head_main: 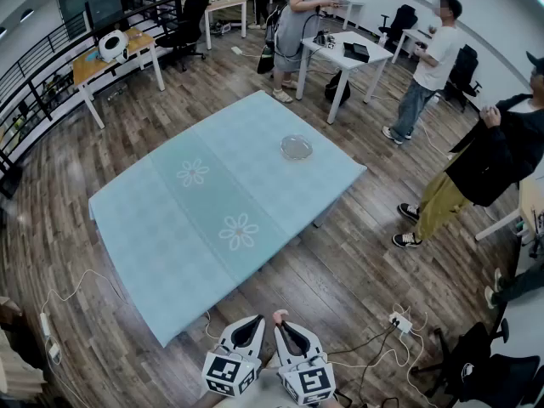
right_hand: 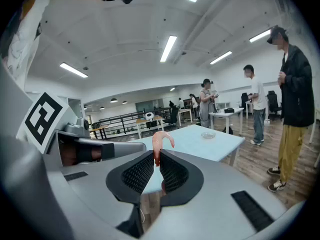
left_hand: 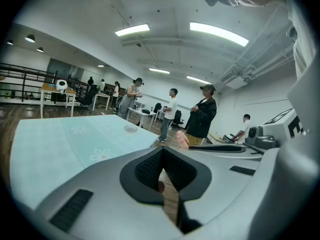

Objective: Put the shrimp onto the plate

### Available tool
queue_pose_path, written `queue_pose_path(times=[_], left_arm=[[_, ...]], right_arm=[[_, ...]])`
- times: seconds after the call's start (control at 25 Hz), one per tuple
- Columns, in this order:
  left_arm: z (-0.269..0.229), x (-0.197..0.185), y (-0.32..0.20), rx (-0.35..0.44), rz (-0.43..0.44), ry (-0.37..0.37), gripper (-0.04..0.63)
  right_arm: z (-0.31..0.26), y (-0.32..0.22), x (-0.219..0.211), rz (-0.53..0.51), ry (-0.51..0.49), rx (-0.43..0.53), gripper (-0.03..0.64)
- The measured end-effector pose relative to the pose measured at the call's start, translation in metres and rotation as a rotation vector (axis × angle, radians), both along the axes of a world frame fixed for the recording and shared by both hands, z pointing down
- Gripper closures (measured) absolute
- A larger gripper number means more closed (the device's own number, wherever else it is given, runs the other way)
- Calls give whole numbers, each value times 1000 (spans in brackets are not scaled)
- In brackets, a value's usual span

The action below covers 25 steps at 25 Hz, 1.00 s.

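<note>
Low at the bottom edge of the head view, holding the left gripper (head_main: 249, 323) and the right gripper (head_main: 287, 328) side by side above the wood floor (head_main: 340, 270), short of the near edge of the tabletop (head_main: 161, 228).

Clamping the right gripper's jaws on the shrimp (right_hand: 159, 143) by its lower end, with the pink, curved body rising above the black pads (right_hand: 172, 171) and hooking over at the top.

Pressing the left gripper's jaws together, tips meeting, with nothing between them.

Catching the shrimp in the left gripper view as well, as a small pink shape at the tip of the right gripper, just beside the left one.

Facing a tabletop draped in a pale blue cloth printed with two white flowers (head_main: 239, 230).

Pointing both grippers roughly toward the plate (head_main: 297, 147), round and of clear glass, sitting near the far right corner of the tabletop and well apart from both grippers and from the shrimp.

Sharing the room with three standing people beyond and to the right of the tabletop:
- a person in grey (head_main: 297, 24) at a white desk (head_main: 348, 58)
- a person in a white shirt (head_main: 429, 58) and jeans
- a person in a black jacket (head_main: 480, 164) and mustard trousers, nearest the tabletop's right side
</note>
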State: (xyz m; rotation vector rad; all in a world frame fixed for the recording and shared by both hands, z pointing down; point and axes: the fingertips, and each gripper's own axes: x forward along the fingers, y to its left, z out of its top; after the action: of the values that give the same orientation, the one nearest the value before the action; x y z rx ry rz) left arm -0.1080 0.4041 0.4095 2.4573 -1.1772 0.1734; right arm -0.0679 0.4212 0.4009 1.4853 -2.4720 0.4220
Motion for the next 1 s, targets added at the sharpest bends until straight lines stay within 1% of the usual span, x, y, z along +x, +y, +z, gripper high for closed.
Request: queue_pose_path(times=[0.12, 0.24, 0.44, 0.52, 0.72, 0.84, 1.0], left_arm=[[9, 29, 18, -22, 28, -15, 595], [3, 51, 34, 6, 43, -26, 595], [0, 64, 44, 27, 11, -34, 595], [0, 70, 52, 30, -5, -35, 595], [-1, 79, 74, 11, -32, -44, 595], [2, 85, 77, -4, -18, -51, 595], [4, 102, 63, 0, 22, -43, 595]], right_arm=[[3, 15, 29, 30, -17, 15, 561], [5, 27, 58, 60, -18, 14, 561], [-3, 37, 83, 69, -84, 60, 561], [-5, 44, 93, 65, -90, 77, 561], [-3, 57, 116, 72, -101, 67, 561], [-2, 60, 124, 89, -99, 62, 561], [3, 49, 133, 114, -104, 55, 560]])
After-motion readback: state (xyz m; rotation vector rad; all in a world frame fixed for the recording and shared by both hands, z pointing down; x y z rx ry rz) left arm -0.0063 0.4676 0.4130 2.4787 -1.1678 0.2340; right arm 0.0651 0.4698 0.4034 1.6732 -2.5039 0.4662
